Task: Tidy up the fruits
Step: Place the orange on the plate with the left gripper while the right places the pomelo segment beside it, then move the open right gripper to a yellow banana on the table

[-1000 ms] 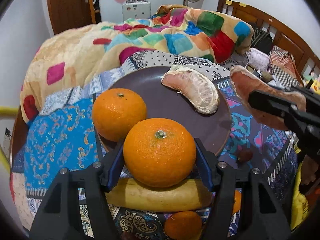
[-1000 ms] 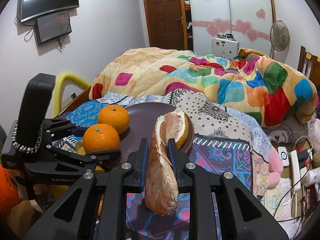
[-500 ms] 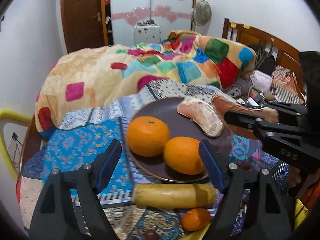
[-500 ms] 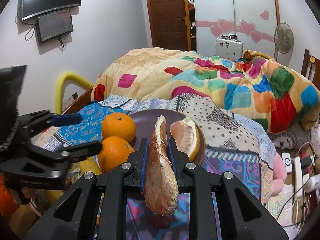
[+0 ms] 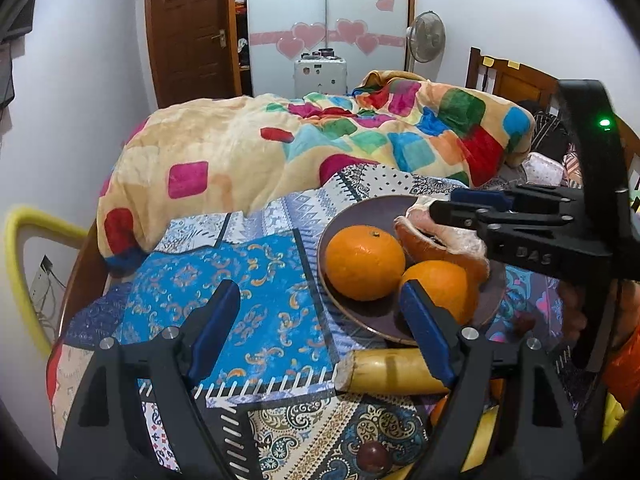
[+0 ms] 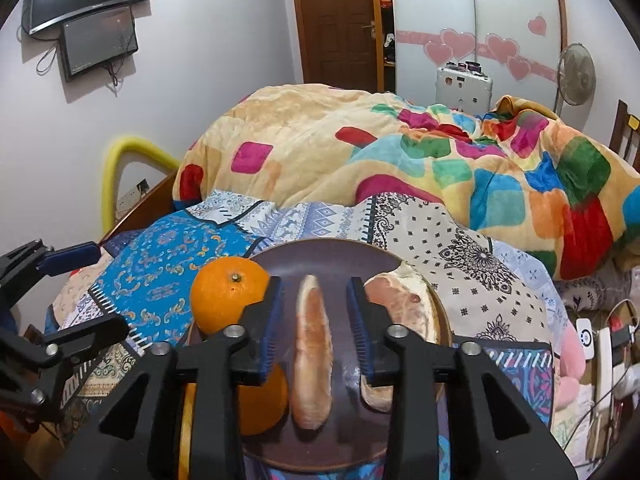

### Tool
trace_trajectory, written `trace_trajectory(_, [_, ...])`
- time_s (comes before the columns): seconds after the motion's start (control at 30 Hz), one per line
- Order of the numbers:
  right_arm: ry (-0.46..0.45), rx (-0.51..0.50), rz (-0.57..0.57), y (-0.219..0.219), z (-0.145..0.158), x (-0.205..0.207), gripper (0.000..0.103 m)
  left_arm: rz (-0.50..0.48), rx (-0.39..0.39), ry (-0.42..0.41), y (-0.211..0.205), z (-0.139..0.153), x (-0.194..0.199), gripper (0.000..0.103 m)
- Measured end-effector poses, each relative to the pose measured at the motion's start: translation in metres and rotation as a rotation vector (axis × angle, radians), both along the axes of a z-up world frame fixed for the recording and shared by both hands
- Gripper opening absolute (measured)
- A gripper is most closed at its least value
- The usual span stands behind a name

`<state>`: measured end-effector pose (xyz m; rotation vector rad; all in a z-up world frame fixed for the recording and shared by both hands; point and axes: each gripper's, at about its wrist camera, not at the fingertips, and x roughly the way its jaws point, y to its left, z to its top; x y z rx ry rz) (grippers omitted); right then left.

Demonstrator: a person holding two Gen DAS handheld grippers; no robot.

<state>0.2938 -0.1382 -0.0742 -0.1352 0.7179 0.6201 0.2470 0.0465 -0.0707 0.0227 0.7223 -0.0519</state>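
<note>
1. Your right hand-held gripper [image 6: 316, 328] is opening right now. The long, pale pink peeled fruit wedge [image 6: 311, 360] stands on its edge between the two blue pads, and you can see a gap on both sides, so the pads do not press it any more.
2. The wedge's long axis runs from 6 o'clock to 12 o'clock in the right wrist view, the same way your fingers point. It sits straight ahead at 12 o'clock, over the round dark purple plate [image 6: 336, 252].
3. Your right hand is the nearer one to this wedge. I think your next move is to pull straight back toward 6 o'clock, so the pads slide off without knocking it over.
4. The wedge looks soft and thin with a dry skin. It may tip onto its side once it is free.
5. A second, fatter peeled wedge [image 6: 404, 304] lies at 2 o'clock on the plate rim.
6. Two round orange citrus fruits are on the plate: one [image 6: 230, 294] at 10 o'clock, one [image 6: 262, 404] at 8 o'clock, close beside the left pad.
7. Your left hand-held gripper [image 5: 320, 328] is wide apart and opening more, with nothing in it. It hangs over the patterned blue bed cloth [image 5: 256, 292], and the plate is at its 2 o'clock.
8. A yellow banana [image 5: 384, 372] lies on the bed just below the plate.
</note>
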Motion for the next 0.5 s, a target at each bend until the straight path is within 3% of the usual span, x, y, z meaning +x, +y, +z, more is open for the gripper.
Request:
trace_trajectory(0.3, [-0.015,-0.006,0.011,-0.029,0.013,-0.047,0.032,-0.016,0.027,0.033,-0.009,-0.005,-0.028,0.083])
trace_trajectory(0.5, [-0.015,-0.007,0.025,-0.047,0.007,-0.091,0.034,0.008,0.055,0.07,-0.001,-0.018,-0.059,0.083])
